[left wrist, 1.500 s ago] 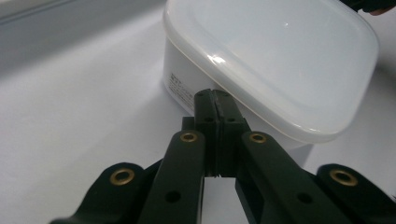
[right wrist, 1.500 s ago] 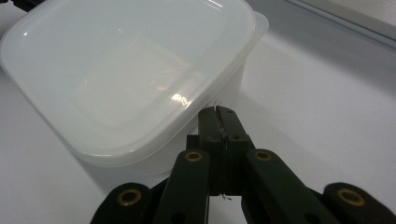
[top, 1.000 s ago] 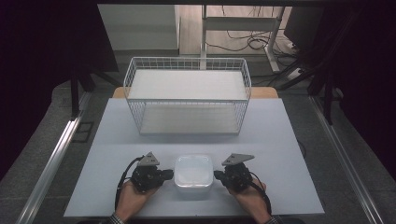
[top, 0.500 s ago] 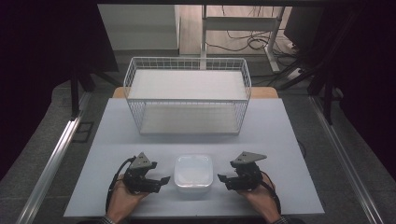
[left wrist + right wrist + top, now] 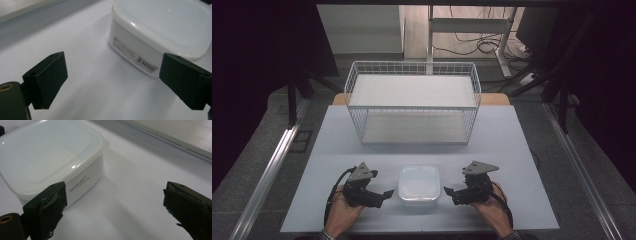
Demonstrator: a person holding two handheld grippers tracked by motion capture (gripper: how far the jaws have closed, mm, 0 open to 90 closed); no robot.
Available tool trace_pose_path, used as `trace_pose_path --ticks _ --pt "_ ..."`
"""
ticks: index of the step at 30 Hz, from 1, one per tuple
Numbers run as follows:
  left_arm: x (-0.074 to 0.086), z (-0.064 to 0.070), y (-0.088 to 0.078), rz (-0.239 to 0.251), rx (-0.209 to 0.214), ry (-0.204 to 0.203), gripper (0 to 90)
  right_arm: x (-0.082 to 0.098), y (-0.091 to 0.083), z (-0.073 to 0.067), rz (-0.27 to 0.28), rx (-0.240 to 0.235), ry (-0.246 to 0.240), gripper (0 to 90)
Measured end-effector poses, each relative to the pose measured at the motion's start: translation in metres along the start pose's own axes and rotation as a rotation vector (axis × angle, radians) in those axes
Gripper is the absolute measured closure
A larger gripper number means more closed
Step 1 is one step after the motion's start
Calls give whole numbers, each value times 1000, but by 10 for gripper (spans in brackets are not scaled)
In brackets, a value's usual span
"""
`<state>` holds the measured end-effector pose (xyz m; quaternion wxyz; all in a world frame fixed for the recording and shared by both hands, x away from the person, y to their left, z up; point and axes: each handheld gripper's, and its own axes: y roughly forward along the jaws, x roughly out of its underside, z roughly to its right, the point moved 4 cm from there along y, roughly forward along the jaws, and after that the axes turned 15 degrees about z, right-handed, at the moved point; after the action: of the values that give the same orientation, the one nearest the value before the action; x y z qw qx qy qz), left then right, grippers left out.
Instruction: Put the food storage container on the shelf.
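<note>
A white lidded plastic container [image 5: 419, 183] sits on the pale table near the front edge. My left gripper [image 5: 384, 195] rests just left of it, open, with nothing between its jaws; in the left gripper view the container [image 5: 160, 32] lies ahead with a barcode label on its side. My right gripper [image 5: 448, 192] stands open just right of it, also apart from it. In the right gripper view the container [image 5: 50, 160] shows at the left, behind the left jaw, with "White pack" printed on its wall.
A white wire basket [image 5: 413, 102] with a shelf stands at the back middle of the table [image 5: 512, 150]. Metal rails run along both sides of the table. Cables and a white frame lie on the floor beyond.
Both grippers have drawn back from the container's sides and toward the front edge, leaving a gap on each side. The container has stayed in place.
</note>
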<state>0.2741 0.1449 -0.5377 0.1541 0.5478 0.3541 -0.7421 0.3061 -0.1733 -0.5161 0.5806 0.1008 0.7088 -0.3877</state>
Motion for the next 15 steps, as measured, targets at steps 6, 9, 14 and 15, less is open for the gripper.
trace_pose_path --ticks 6,9,14,15 --pt "-9 2 -3 39 31 -42 51 -4 1 -3 17 -42 23 49" --pt "-15 8 0 34 66 -69 55 -12 3 -9 45 -67 37 38" --pt "-18 14 8 14 79 -58 42 -20 7 -14 50 -61 17 12" --pt "-20 17 13 1 82 -43 34 -21 10 -17 33 -67 16 3"
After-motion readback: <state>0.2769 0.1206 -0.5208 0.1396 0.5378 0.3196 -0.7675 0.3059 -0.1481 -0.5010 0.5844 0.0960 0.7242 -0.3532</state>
